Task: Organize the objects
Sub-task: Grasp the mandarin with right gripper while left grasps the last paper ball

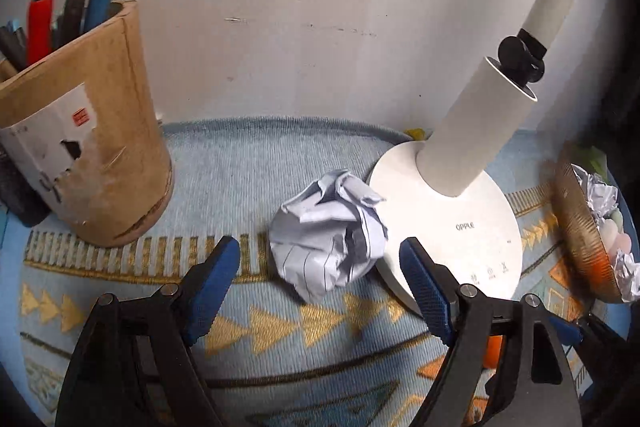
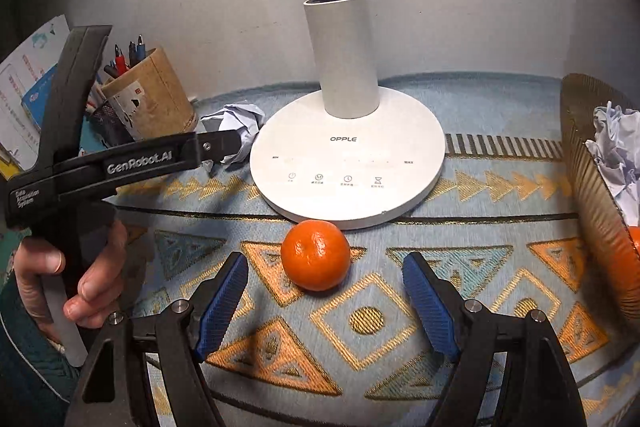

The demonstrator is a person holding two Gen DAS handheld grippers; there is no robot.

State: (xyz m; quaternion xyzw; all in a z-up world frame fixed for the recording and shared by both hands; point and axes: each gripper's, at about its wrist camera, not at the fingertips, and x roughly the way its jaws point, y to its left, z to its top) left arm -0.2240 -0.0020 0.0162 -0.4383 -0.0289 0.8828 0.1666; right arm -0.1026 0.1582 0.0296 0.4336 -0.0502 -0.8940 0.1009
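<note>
1. Where the patterned cloth (image 2: 500, 195) covers the table and meets the wall along its back edge, a white desk lamp (image 2: 347, 163) stands on its round base near the middle of that edge, its column rising out of view.
2. At the cloth's right edge sits a ribbed golden basket (image 2: 588, 187), tilted in view, holding crumpled paper and something orange.
3. Near the back left corner stands a wooden pen holder (image 1: 96, 155) with a torn label, full of pens.
4. Both tools are spread and grasp nothing. The left gripper (image 1: 320, 287) hovers with its blue pads on either side of, and short of, the paper ball; a person's hand (image 2: 80, 275) grips its handle in the right wrist view. The right gripper (image 2: 324, 303) has its jaws apart, with the tangerine just ahead of the gap.
5. A crumpled paper ball (image 1: 328, 231) of lined sheet lies against the lamp base's left rim.
6. A tangerine (image 2: 315, 254) rests on the cloth just in front of the lamp base.
</note>
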